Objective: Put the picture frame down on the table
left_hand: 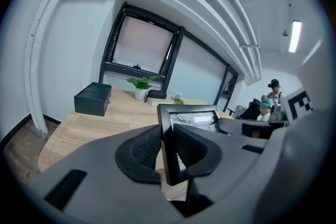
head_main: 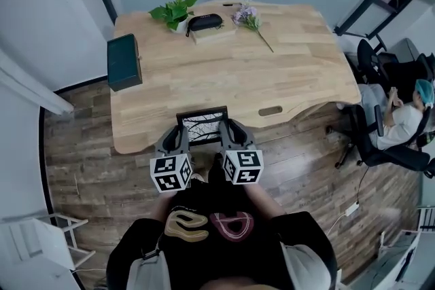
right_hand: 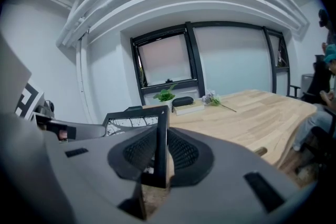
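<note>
Black picture frame [head_main: 202, 126], held over the near edge of the wooden surface [head_main: 272, 71]; left gripper [left_hand: 167, 152] jaws clamped on its left bar, right gripper [right_hand: 160, 157] jaws on its right bar, each narrowed to the bar's thickness

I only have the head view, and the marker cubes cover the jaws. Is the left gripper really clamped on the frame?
Observer: Yes. The left gripper view shows the left gripper shut on the picture frame, gripping its left side bar near the lower corner.
Operator: And the right?
Observer: The right gripper is shut on the opposite side bar, seen edge-on.
Operator: Is it resting on the table?
Observer: Cannot tell. Light wood shows below the lower corner, with the table stretching beyond, but contact isn't visible.
</note>
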Demonstrator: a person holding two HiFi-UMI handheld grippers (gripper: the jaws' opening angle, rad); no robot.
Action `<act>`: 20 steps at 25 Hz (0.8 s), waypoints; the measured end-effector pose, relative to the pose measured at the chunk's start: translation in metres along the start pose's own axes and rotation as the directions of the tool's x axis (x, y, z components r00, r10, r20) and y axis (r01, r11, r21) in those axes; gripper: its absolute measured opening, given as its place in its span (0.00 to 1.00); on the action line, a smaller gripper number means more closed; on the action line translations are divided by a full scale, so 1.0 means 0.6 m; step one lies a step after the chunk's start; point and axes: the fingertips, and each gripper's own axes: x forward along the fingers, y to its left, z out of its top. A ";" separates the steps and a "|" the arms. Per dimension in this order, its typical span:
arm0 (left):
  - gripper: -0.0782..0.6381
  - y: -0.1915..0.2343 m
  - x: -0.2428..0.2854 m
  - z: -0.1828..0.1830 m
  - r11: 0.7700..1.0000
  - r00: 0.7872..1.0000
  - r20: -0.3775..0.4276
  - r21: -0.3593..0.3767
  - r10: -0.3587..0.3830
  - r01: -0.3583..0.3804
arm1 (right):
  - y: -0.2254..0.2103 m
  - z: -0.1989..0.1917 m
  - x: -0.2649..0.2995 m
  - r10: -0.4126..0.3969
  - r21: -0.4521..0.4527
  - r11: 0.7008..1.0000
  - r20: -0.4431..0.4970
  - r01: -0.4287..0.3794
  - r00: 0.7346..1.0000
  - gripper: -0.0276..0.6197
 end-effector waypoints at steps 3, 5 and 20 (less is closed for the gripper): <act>0.22 0.004 0.020 0.010 1.000 1.000 0.005 -0.003 0.014 -0.014 | -0.009 0.008 0.025 0.012 -0.005 1.000 -0.003 -0.012 1.000 0.16; 0.22 0.010 0.036 0.020 1.000 0.999 0.011 -0.007 0.030 -0.030 | -0.014 0.018 0.045 0.025 -0.012 1.000 -0.001 -0.025 1.000 0.16; 0.22 0.017 0.202 0.106 0.992 0.992 0.009 -0.031 0.124 -0.124 | -0.105 0.096 0.215 0.086 -0.020 0.996 -0.068 -0.087 0.994 0.15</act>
